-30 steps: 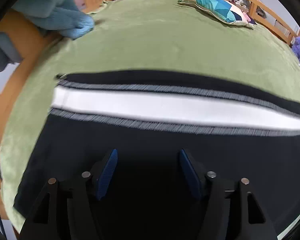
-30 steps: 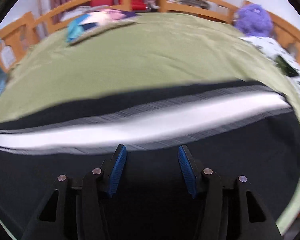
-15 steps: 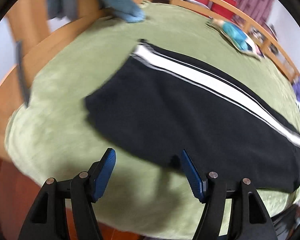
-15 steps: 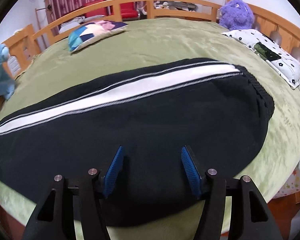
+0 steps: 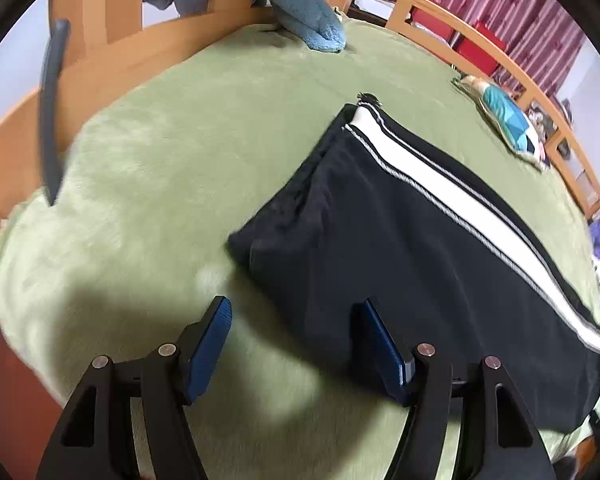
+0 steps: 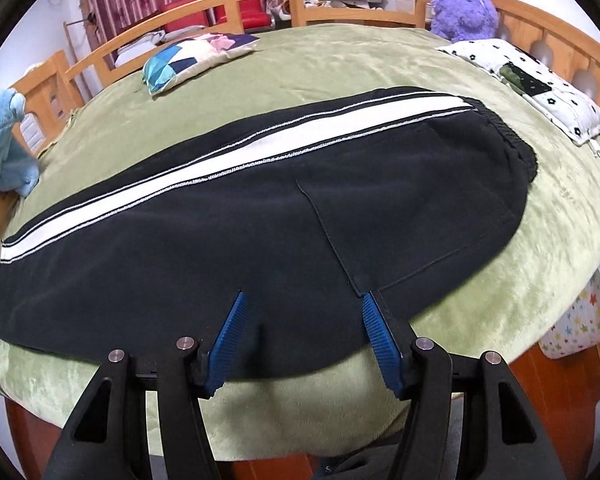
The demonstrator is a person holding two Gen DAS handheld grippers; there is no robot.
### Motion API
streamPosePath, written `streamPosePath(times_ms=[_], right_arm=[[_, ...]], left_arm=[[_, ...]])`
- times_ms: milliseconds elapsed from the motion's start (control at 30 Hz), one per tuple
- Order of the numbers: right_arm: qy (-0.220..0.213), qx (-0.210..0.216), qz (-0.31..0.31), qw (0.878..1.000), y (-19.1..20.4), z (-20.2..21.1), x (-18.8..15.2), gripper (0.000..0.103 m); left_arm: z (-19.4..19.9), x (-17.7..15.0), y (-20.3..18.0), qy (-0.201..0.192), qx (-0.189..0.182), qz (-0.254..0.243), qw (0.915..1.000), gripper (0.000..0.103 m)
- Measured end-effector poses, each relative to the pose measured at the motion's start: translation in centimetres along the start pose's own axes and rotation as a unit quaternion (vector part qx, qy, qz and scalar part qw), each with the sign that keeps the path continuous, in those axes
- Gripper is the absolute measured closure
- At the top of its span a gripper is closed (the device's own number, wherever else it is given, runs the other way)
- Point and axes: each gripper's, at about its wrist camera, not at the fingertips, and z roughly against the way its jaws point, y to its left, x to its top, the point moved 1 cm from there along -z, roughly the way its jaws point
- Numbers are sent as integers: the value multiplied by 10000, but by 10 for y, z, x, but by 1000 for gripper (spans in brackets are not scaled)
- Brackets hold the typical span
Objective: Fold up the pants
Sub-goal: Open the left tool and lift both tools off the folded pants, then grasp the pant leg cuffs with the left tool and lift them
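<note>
Black pants [image 6: 260, 232] with a white side stripe [image 6: 228, 152] lie flat, folded lengthwise, on the green blanket [image 6: 340, 64]. The waistband [image 6: 512, 136] is at the right, the leg cuffs [image 5: 300, 184] at the left. My left gripper [image 5: 292, 324] is open and empty, above the blanket just near of the cuff corner. My right gripper [image 6: 302, 320] is open and empty, above the pants' near edge, by the back pocket [image 6: 412, 224].
A patchwork cushion [image 6: 196, 56] lies at the far side. A blue plush [image 5: 308, 12] hangs at the left rail, a purple plush [image 6: 464, 12] and a flowered pillow [image 6: 540, 84] at the right. A wooden rail [image 6: 340, 0] rings the bed. The bed's near edge drops to the floor.
Both grippers have pulled back and up from the pants. The left one has swung left toward the cuff end. Both stay open.
</note>
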Motion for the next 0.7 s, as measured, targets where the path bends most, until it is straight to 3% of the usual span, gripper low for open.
streamPosePath(times_ms=[100,167,233,267,333,467,567,700], right_arm=[[42,-16,-158,9999,0,1,0,43],[85,33,-232,9997,2,-1,1,43],[113,75,-236,9996,7,-4,3,43],[124,94,-208,9997,11,-6,4,43],[106,158,-125,9997,18,-5,7,43],[-85,309,65,9995,28,4,13,43],[-241,403,206,9987,31,13,15,43],[-369,551,271,9974,23,20,16,43]], left_arm=[[-7,7,3,-111,-171,183,9996,40],[-9,13,7,-156,-228,396,9988,57],[-8,20,11,-122,-365,565,9977,84],[-2,24,9,-140,-535,611,9966,86],[13,28,0,-365,-453,466,9972,87],[51,33,-55,-864,297,-383,9951,88],[82,33,-108,-1220,432,-1057,9859,88],[122,13,-191,-1441,117,-1949,9701,88]])
